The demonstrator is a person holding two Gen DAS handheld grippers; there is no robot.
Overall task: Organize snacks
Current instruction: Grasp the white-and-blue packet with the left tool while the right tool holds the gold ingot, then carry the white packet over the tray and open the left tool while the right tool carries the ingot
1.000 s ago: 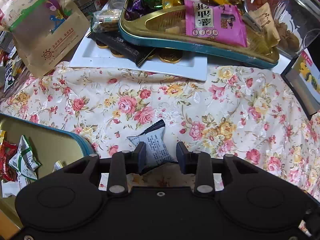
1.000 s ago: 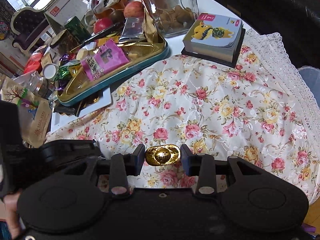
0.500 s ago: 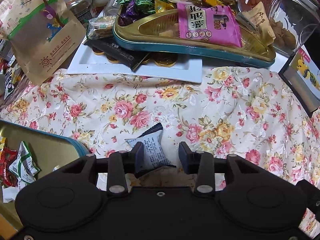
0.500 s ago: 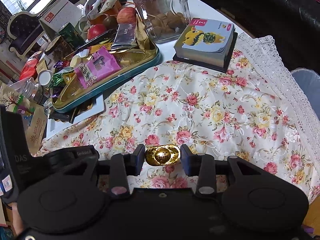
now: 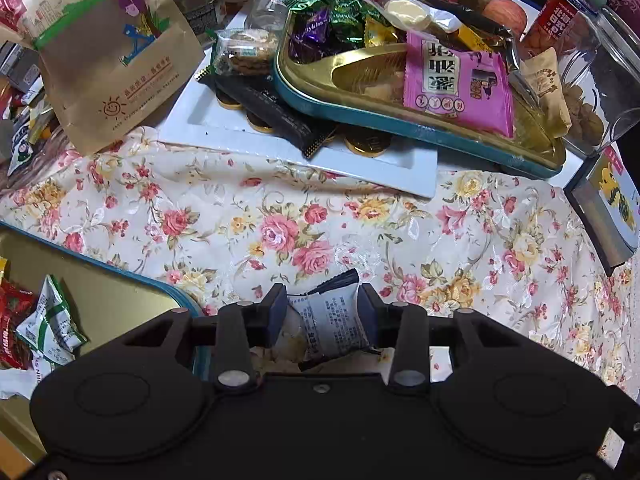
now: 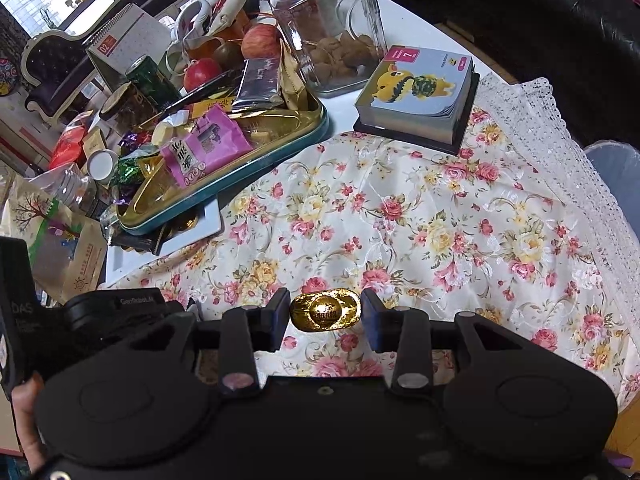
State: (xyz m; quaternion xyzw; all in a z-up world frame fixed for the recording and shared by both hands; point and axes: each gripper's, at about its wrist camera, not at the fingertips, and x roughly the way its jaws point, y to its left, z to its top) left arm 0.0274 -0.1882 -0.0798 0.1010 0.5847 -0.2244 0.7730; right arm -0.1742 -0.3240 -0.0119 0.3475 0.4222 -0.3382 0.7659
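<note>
My left gripper (image 5: 322, 312) is shut on a small white snack packet (image 5: 334, 320) with dark ends, held just above the floral tablecloth (image 5: 280, 216). My right gripper (image 6: 325, 314) is shut on a gold ingot-shaped foil candy (image 6: 325, 314), held above the cloth. A gold tray with a teal rim (image 5: 360, 120) at the back holds a pink packet (image 5: 456, 84) and several wrapped candies; it also shows in the right wrist view (image 6: 240, 176). A second teal-rimmed gold tray (image 5: 100, 296) lies at the lower left with green-white and red packets.
A white plate (image 5: 280, 148) with gold coins and a dark packet lies under the back tray. A brown paper bag (image 5: 116, 60) stands at the back left. A glass jar of cookies (image 6: 332, 28) and a card block (image 6: 420, 92) stand at the right. Apples lie behind.
Both grippers have drawn back from the back tray, each still holding its snack. The white packet now sits deeper and more upright between the left fingers.
</note>
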